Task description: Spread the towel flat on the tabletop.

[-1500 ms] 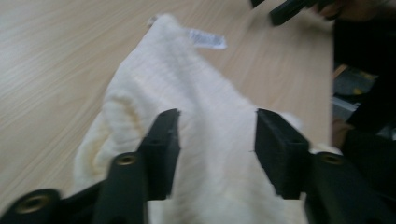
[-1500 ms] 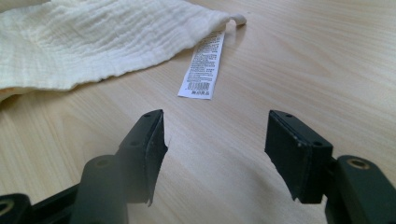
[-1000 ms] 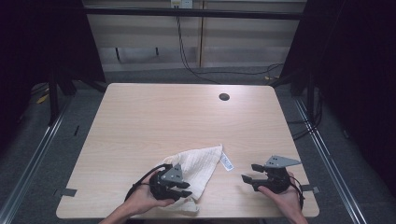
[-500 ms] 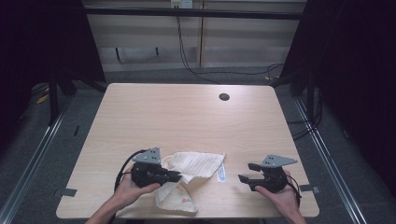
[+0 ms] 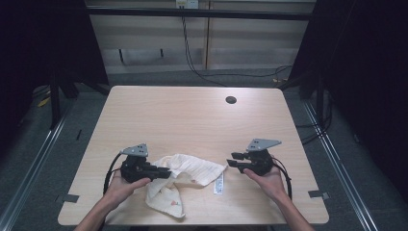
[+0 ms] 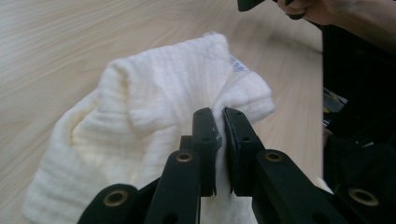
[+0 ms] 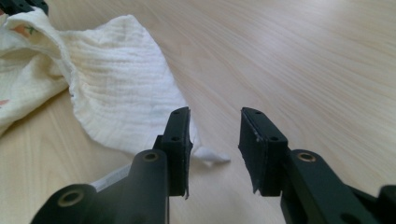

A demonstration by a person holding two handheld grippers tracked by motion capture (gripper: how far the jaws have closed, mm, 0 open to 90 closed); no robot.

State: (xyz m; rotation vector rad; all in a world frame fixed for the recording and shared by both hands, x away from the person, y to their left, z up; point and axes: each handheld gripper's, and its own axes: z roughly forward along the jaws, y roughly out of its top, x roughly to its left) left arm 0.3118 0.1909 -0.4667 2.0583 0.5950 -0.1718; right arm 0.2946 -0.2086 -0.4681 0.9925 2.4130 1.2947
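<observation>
A cream crinkled cloth (image 5: 195,169) lies bunched near the table's front edge, with a white label (image 5: 219,184) at its right side. My left gripper (image 5: 166,173) points right and is shut on a fold of the cloth (image 6: 154,93), which is pinched between the left gripper's (image 6: 217,116) jaws. My right gripper (image 5: 232,160) points left at the cloth's right corner. In the right gripper view its jaws have just been closing. The right gripper (image 7: 215,116) still stands apart, with the cloth's (image 7: 116,70) pointed corner (image 7: 211,156) on the table below the gap, untouched.
The wooden table (image 5: 192,115) has a dark round hole (image 5: 231,100) at the back right. Both forearms enter from the front edge. Cables run along the floor behind the table. The other hand and gripper (image 6: 254,3) show in the left gripper view's top right.
The left gripper has moved left with the cloth, drawing it out sideways. The right gripper has moved left to the cloth's right corner, and its jaws stand narrower.
</observation>
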